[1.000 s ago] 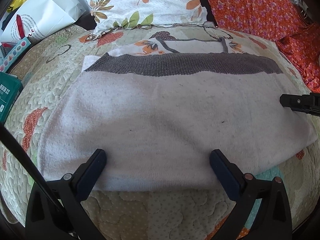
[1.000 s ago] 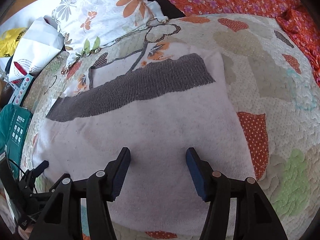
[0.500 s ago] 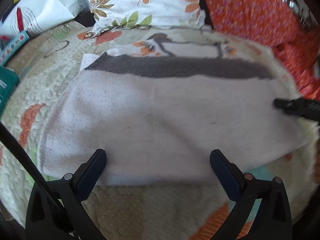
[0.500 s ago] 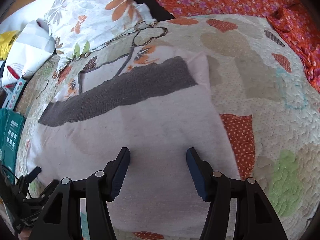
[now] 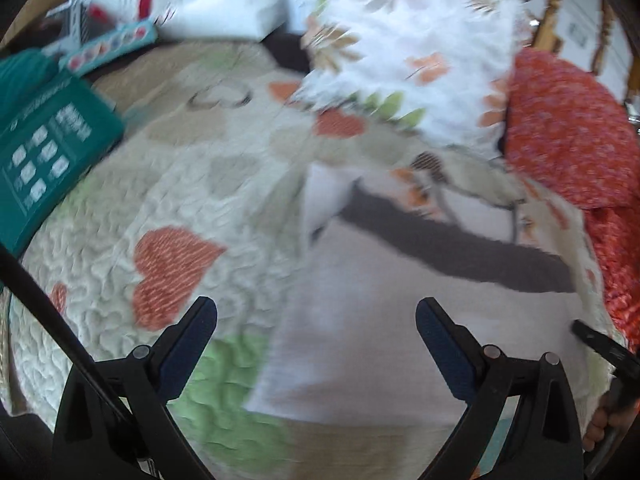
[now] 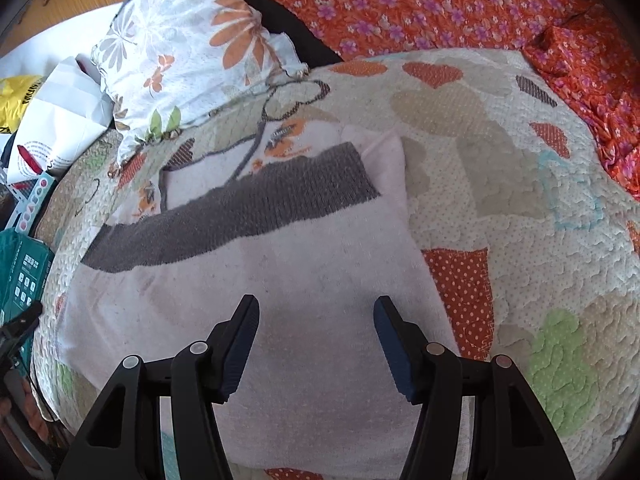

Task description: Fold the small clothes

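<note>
Sweater lies flat mid-bed, already folded once. My right gripper hovers over it, my left gripper at its left edge; jaws on both spread, holding nothing, ready for the next fold.

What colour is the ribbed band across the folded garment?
Dark grey band on a pale pinkish-white garment; the right wrist view shows it best.
</note>
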Demonstrator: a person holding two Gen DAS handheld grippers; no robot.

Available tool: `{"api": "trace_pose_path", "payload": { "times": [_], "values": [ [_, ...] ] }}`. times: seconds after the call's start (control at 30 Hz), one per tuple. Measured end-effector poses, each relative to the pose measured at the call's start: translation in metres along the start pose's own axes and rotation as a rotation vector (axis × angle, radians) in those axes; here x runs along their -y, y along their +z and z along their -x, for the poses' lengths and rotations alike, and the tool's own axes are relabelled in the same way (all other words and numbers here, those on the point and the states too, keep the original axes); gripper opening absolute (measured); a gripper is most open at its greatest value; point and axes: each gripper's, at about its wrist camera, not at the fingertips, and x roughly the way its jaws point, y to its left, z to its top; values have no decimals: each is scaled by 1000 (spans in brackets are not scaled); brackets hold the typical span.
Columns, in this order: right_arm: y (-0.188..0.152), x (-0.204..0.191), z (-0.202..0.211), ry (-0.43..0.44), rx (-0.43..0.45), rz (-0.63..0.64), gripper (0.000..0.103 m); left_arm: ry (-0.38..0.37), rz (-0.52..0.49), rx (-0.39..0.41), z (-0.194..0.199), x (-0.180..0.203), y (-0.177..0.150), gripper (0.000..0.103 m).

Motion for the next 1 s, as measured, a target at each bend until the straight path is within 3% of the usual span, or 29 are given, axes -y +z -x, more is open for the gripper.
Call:
{"api": "trace_pose_path", "payload": {
  "times": [0.17,0.3,0.37,0.5,0.7,0.8,0.9,1.0],
  "values": [
    [-3,-19,14,-5,80,66,64,-26,104,-127,-26,-23,3,99],
    [-18,-46,20,-55,126,202,64,32,95,-243,-47,-26,2,99],
    [-29,-61,19,-83,120,279,64,25,106,-249,-46,-28,5,99],
    [-57,-104,11,-13,40,385,64,-38,206,-176,-20,-51,18,99],
    [-103,-206,3,88,28,635,65,-43,345,-56,15,-102,29,99],
    [-120,-256,-11,77,33,768,65,-98,413,-47,23,-124,30,99],
    [-132,-296,-30,5,59,866,64,-118,465,-18,35,-142,30,99],
    [-136,-328,-46,-76,94,919,55,-110,490,18,43,-153,34,99]
  ]
}}
